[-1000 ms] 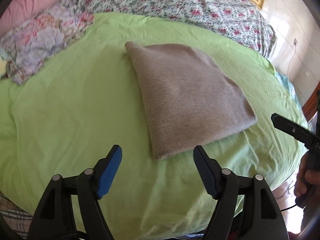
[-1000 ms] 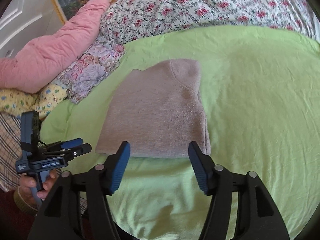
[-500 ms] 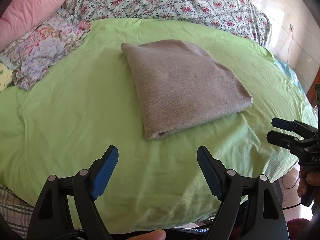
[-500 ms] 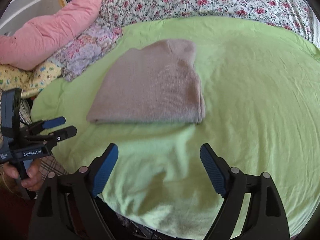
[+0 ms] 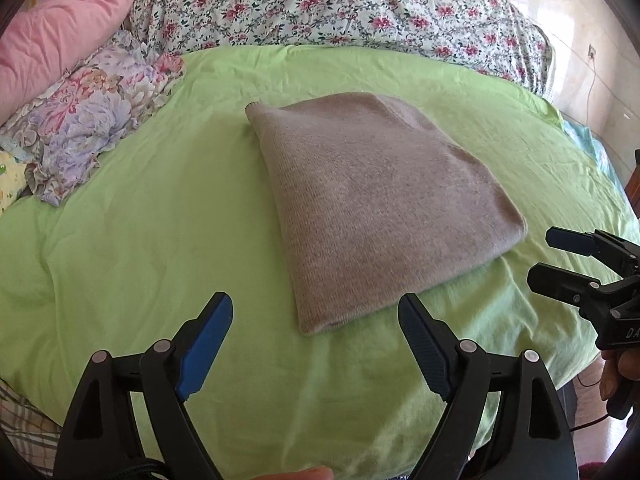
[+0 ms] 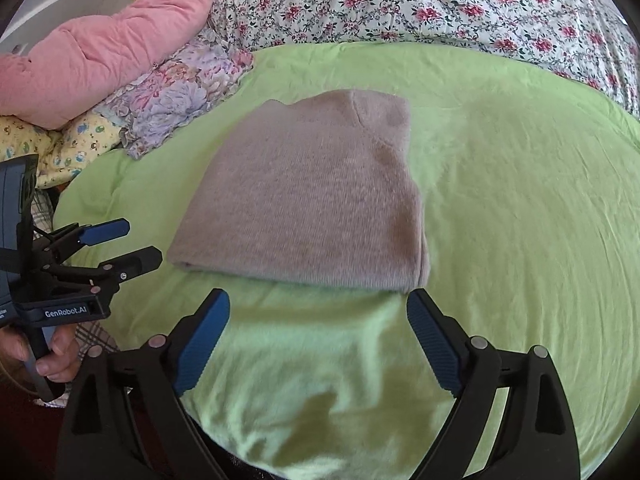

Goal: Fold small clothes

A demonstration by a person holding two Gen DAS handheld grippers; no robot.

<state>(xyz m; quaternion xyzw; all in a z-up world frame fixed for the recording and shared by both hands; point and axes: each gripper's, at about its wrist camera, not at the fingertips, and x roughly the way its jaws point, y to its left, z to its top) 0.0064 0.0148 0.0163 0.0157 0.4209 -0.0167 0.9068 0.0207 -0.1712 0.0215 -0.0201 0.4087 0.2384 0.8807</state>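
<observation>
Bright daylight, even across both views. The wrinkled lime-green bedsheet [image 5: 132, 216] is strongly lit and near glare beyond and right of the right-wrist fingers [image 6: 202, 344]. A soft shadow lies on the sheet between those fingers, and a thin one runs under the near edge of the folded taupe knit garment [image 6: 304, 204]. The glossy pale wall [image 5: 588, 52] far right of the left-wrist fingers [image 5: 206, 344] is washed out. Heavy fisheye bending and dark corner vignette. Right-wrist view is slightly smeared near the fingers; left-wrist view is sharper.
</observation>
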